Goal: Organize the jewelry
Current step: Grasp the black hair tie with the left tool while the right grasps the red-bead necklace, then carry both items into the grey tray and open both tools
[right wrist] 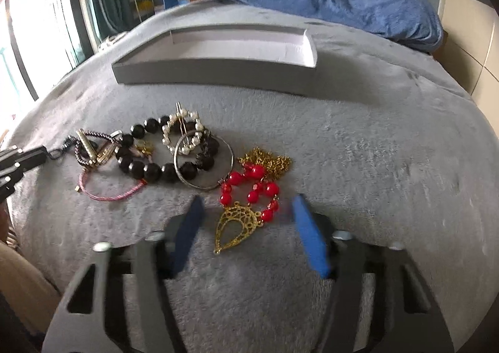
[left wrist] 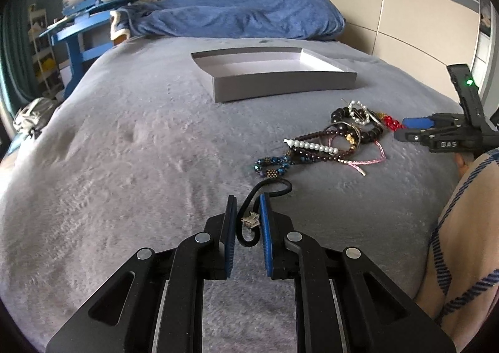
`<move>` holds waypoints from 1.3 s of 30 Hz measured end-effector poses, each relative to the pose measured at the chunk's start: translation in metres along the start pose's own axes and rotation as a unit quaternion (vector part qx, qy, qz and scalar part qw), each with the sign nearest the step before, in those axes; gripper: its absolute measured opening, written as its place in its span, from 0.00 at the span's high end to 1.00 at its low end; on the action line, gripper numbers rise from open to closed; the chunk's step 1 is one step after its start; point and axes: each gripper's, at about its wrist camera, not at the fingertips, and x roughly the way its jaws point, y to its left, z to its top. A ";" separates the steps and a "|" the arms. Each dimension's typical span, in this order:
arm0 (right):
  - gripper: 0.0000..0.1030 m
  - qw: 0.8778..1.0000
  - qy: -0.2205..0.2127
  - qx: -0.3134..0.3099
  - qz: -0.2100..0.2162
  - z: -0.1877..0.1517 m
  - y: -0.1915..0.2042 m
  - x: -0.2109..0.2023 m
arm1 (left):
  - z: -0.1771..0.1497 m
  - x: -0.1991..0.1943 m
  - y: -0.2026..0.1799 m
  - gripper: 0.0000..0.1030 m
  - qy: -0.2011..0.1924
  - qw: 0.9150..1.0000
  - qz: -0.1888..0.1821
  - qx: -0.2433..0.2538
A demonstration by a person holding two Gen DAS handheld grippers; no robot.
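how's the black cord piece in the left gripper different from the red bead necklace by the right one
The black cord piece is a thin plain cord with one small silver star charm; the red bead necklace has chunky red beads, a gold chain and a gold teardrop pendant. The cord is pinched in the left gripper; the necklace lies loose on the grey blanket between the right gripper's open jaws. Neither is in the grey box yet.

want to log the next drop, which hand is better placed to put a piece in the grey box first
Left. The left gripper is already shut on the black cord with the star charm, and the grey box lies straight ahead. The right gripper is open around the red bead necklace, not yet gripping.
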 end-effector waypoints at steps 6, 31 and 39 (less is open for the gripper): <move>0.85 1.000 -0.015 0.003 0.010 -0.007 -0.001 -0.005 | 0.004 -0.006 0.003 0.85 -0.010 1.000 -0.004 -0.001; 0.91 0.989 -0.136 0.044 0.038 0.079 -0.036 -0.058 | 0.133 -0.010 -0.005 0.85 -0.086 0.995 -0.036 0.020; 0.91 0.986 -0.144 0.052 0.063 0.130 -0.050 -0.044 | 0.177 0.028 -0.006 0.85 -0.075 0.996 -0.049 0.016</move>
